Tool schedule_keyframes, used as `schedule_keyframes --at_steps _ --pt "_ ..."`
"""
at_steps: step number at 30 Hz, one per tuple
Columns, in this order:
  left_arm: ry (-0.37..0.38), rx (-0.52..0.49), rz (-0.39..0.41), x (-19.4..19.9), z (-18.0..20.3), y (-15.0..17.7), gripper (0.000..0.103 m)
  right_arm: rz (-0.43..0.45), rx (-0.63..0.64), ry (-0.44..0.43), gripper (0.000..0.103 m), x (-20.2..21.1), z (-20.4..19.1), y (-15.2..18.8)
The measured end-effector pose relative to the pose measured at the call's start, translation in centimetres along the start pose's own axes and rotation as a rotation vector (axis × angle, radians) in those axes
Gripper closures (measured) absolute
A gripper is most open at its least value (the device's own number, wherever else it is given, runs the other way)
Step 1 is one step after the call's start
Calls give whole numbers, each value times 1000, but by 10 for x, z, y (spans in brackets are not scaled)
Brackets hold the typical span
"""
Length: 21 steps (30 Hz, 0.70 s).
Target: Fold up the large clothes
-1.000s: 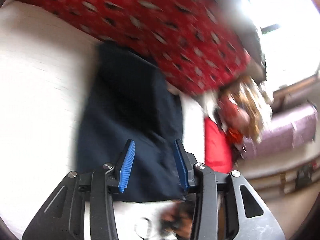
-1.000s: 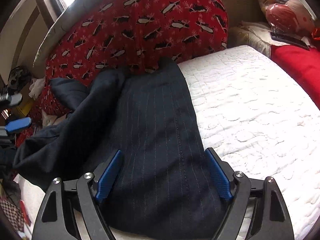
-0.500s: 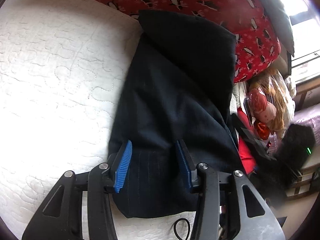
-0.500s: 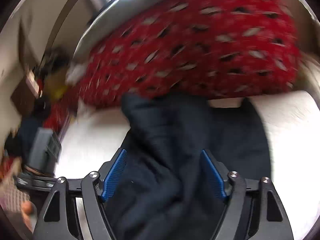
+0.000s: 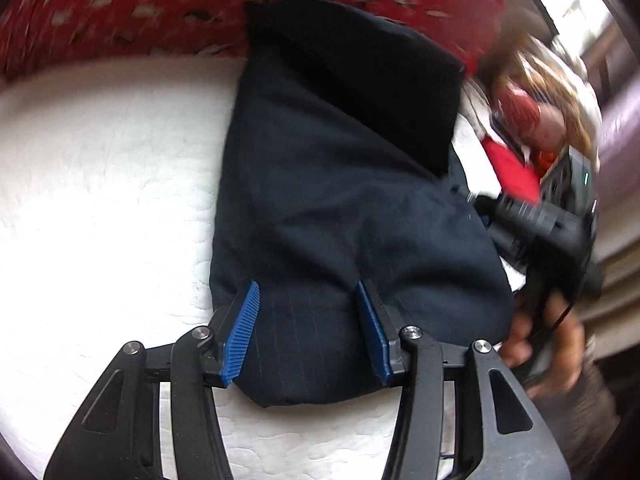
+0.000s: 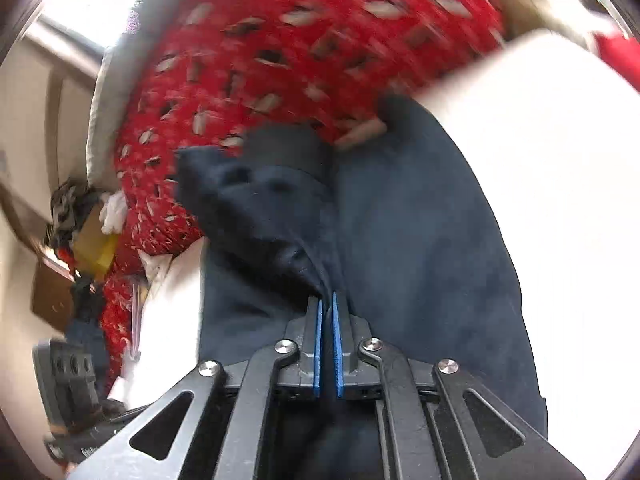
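Black linkage arms, silver screws, ribbed blue fingers (image 5: 243, 334).

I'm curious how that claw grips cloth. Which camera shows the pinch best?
The right wrist view: the right claw is shut on a bunched fold of the navy garment. The left wrist view shows only its blurred body beside the garment.

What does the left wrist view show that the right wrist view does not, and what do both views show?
Only the left wrist view shows the left gripper open over the near end of the dark garment, and the person's right hand at the garment's edge.

Only the right wrist view shows the right gripper shut on a bunched fold of the garment, and clutter beside the bed.

Both show the dark garment lying on the white quilt with the red patterned blanket behind it.
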<state>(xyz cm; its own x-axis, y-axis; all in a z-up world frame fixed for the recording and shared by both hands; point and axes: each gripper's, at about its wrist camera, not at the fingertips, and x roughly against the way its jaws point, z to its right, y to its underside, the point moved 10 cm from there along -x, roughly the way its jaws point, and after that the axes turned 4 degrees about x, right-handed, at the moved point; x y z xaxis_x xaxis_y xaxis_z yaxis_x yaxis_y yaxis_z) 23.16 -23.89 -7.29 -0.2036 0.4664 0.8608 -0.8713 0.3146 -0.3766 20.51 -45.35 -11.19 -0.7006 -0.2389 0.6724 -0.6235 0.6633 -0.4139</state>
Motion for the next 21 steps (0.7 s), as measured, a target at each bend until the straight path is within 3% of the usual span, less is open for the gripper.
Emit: schedule_keyframes --at_steps 2,3,4,6,8,10,12,14,15,17,19,21 --pt "28 21 -3 3 -1 -1 55 31 -54 -37 88 12 -3 -7" --pt "61 52 -8 4 -4 -4 55 46 -51 -31 71 16 -5 -11" --pt "89 79 -11 6 -9 -5 55 62 -34 -24 48 18 -13 -16" --pt "124 127 -24 4 -15 -7 56 86 29 -7 23 21 -25 -29" --pt "137 135 -30 4 -17 -9 56 91 115 50 22 13 -38 -34" --pt "125 138 2 7 -19 -17 56 36 186 115 22 -9 -39 -42" --pt "100 169 68 12 -31 -33 54 -21 191 118 23 -32 -36 -44" --pt "74 216 47 3 -43 -39 54 -43 181 60 61 -42 -41 -46" --pt "94 241 17 -1 -44 -38 54 -50 159 13 100 -44 -45 -49" --pt "140 253 26 2 -37 -41 54 -7 117 -99 100 -28 -59 -59" --pt "125 219 58 6 -29 -41 54 73 152 -172 100 -1 -75 -68" --pt "109 191 39 -4 -21 -38 54 124 128 -199 100 19 -70 -77"
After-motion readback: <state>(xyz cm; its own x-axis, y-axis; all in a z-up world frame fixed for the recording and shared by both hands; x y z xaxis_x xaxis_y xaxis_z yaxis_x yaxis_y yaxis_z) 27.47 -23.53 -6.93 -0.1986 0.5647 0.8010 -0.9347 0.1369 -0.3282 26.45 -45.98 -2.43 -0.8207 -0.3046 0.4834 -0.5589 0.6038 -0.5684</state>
